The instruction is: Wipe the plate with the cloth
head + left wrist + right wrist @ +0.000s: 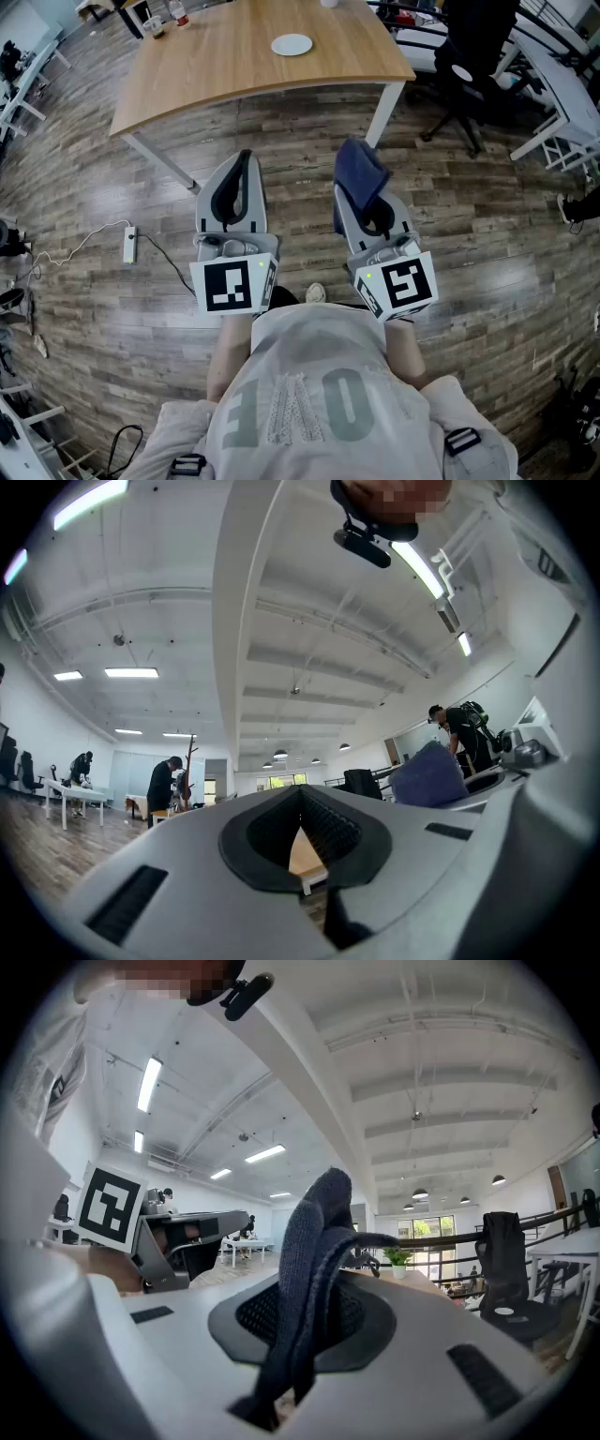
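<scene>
**Cloth in R gripper, plate on table, well apart**

Wood-plank floor [94, 187] fills most of the head view. A light wood table [216, 56] w/ white legs stands ahead of the person, its near edge just beyond both gripper tips. A black office chair [469, 66] sits to the table's right. Person [319, 394] at bottom of the view, grey top, a gripper in each hand, side by side over the floor.

Left gripper [246, 159]: jaws pressed together, nothing btwn them. In the left gripper view a bit of the table shows thru the hollow of the dark pads. Its marker cube [232, 284] sits at the near end.

Right gripper [305, 1307]: jaws pinching the cloth [361, 173]. Cloth is dark blue, folded, runs up thru the pads and stands above the tips, top flopped over. Its marker cube [398, 284] is also at the near end.

Plate [292, 44]: small, white, round, flat on the table's far side, right of centre. Well apart from cloth and both grippers.

White power strip [129, 244] w/ cable lies on the floor, left of the left gripper. Bottles [167, 17] at the table's far left corner, too small for detail.
</scene>
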A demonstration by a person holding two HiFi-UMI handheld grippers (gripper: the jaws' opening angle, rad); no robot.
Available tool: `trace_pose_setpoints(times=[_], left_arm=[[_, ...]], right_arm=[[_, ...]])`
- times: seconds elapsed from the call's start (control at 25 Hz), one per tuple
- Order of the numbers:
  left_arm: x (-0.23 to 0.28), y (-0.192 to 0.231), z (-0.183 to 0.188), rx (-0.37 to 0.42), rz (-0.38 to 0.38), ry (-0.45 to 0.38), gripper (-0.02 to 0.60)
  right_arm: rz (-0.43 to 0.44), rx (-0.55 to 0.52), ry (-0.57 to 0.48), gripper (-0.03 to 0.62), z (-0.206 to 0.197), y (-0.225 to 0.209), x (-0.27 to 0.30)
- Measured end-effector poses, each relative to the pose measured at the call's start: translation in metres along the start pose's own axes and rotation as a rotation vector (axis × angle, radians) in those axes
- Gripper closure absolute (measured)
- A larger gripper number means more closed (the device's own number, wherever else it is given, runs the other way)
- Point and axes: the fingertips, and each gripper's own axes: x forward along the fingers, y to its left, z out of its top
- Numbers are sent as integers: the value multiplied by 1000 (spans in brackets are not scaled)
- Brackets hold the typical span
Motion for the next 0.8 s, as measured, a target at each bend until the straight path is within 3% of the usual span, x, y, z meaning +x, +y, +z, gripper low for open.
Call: trace_pose_setpoints(times=[0.12, 0.44, 0.64, 0.8], left_arm=[[4, -5, 4, -7, 0, -31, 575], [9, -16, -6, -21, -37, 24, 575], [7, 9, -21, -26, 29, 84, 574], [19, 24, -44, -88, 33, 118, 575]], right_arm=[[3, 2, -3, 533, 1, -5, 0], [12, 56, 16, 534, -11, -6, 5], [30, 102, 12, 533, -16, -1, 16], [16, 107, 34, 534, -27, -10, 29]])
